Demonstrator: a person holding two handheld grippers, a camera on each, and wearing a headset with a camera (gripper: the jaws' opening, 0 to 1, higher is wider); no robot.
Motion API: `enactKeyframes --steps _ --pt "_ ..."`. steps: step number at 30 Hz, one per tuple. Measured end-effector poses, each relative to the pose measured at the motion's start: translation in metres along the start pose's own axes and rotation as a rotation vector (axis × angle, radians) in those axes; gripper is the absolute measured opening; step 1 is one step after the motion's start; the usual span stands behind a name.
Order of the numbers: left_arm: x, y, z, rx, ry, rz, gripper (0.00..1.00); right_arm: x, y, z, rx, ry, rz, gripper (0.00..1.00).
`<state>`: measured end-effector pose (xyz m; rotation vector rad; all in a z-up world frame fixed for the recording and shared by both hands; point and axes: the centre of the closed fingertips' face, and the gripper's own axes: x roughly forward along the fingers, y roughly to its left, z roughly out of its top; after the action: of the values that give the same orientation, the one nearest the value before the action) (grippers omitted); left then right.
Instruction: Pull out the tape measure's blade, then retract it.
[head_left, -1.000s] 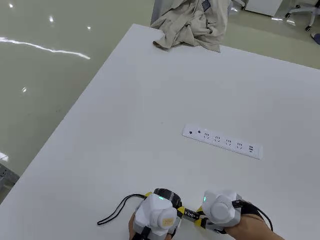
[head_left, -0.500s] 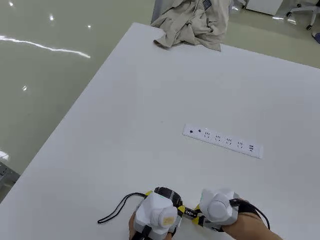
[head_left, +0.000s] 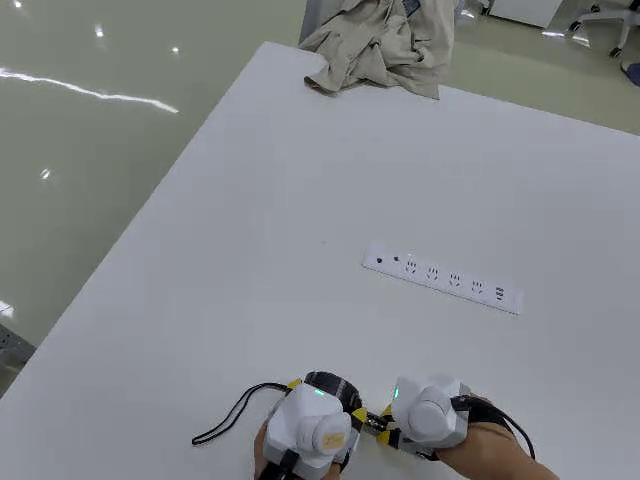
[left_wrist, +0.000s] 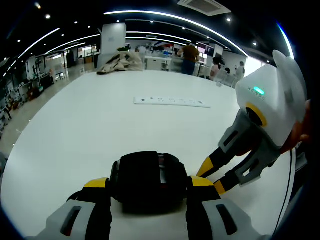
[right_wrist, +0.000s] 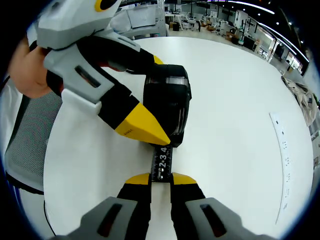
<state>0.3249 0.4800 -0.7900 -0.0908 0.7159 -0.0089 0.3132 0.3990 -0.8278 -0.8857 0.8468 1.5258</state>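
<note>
**White workbench (head_left: 250, 250), pull barely begun**

Near its middle the workbench carries a white power strip (head_left: 441, 280), and at its far edge a crumpled beige garment (head_left: 380, 45). Both lie well apart from the work, which sits at the near edge, close to the person.

The tape measure (right_wrist: 167, 105), a black case, rests on the bench with the left gripper (left_wrist: 149, 184) clamped on it. That gripper's 2 yellow-tipped jaws press on opposite sides of the case. A black wrist strap (head_left: 228, 420) trails loose on the surface, to the left in the head view.

The right gripper (right_wrist: 161, 180) faces the mouth of the case and has its 2 jaws closed on the blade (right_wrist: 162, 162), pinching it near its end. Only a short run of blade shows between the mouth and the jaws, with the printed digits 2, 3 and 4 readable. The 2 grippers sit just beside each other, nearly touching.

By my reading, the task is at the very start of step 1 of 2. Both grips are made and the blade is out a little, but the real pull is not yet done. For it, the right gripper needs to draw away while the left holds the case steady. All of step 2 is also left: letting the blade run back into the case. Whether a lock on the case is engaged cannot be told.
</note>
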Motion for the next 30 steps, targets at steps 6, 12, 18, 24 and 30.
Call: enactKeyframes --steps 6,12,18,24,30 --pt "0.0 0.0 0.0 -0.001 0.001 -0.002 0.57 0.0 0.0 0.004 -0.011 -0.007 -0.008 0.13" --pt "0.0 0.0 0.0 0.0 0.004 -0.003 0.57 0.002 -0.001 0.007 -0.02 -0.018 -0.021 0.13" --pt "0.0 0.0 0.0 0.002 0.005 -0.007 0.57 0.004 -0.001 0.01 -0.023 -0.028 -0.031 0.13" --pt "0.0 0.0 0.0 0.003 0.007 -0.009 0.57 0.005 -0.001 0.012 -0.028 -0.03 -0.024 0.13" --pt "0.001 0.0 0.0 0.001 0.007 -0.009 0.57 0.008 -0.002 0.013 -0.032 -0.03 -0.027 0.13"
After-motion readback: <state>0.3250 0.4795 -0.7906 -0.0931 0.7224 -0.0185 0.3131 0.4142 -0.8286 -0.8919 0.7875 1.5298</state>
